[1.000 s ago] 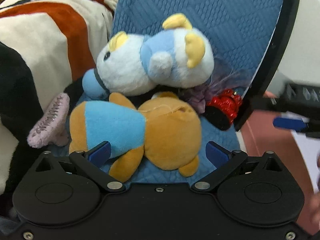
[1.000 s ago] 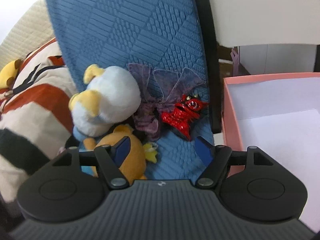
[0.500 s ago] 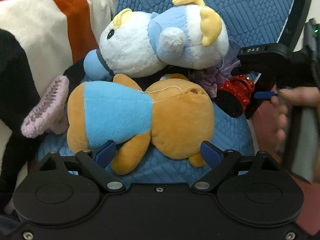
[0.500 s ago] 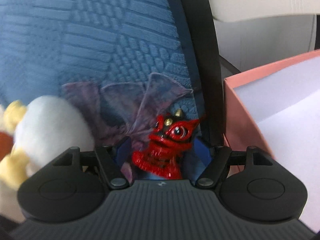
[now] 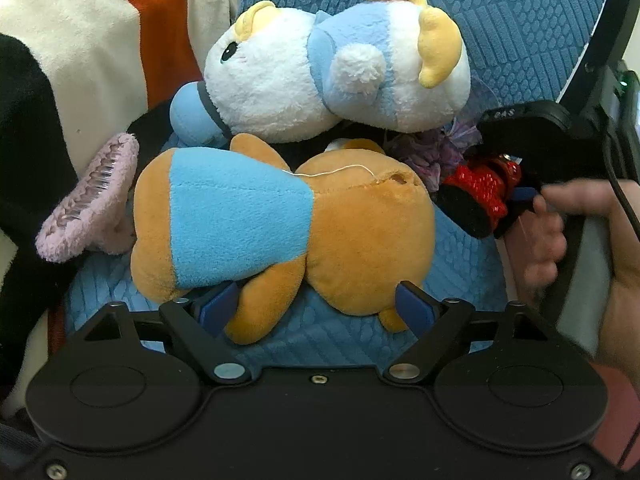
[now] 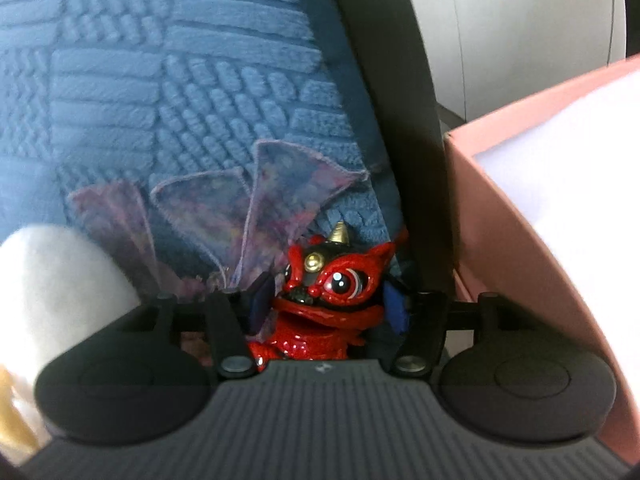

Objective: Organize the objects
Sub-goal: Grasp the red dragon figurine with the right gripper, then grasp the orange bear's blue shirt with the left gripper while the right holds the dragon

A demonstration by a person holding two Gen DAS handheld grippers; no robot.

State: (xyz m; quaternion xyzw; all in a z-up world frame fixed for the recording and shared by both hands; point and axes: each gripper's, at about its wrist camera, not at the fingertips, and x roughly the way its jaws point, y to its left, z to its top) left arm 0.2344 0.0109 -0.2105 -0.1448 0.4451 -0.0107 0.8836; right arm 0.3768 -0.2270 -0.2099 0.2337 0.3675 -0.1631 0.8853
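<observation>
A blue quilted chair seat (image 5: 320, 336) holds an orange plush (image 5: 280, 232) under a white plush (image 5: 320, 76). The left gripper (image 5: 316, 306) is closing, fingers astride the orange plush's legs, not yet pressing. The right gripper (image 6: 326, 304) is closing around a red figurine (image 6: 328, 296) beside a pink box (image 6: 520, 216); fingers flank it, contact unclear.

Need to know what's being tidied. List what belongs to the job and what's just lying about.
In the job:
- red dragon figurine, between the closing right gripper
- orange and blue plush, between the closing left gripper
- pink box

Lying about for now:
- white and blue plush
- purple fabric
- striped blanket
</observation>
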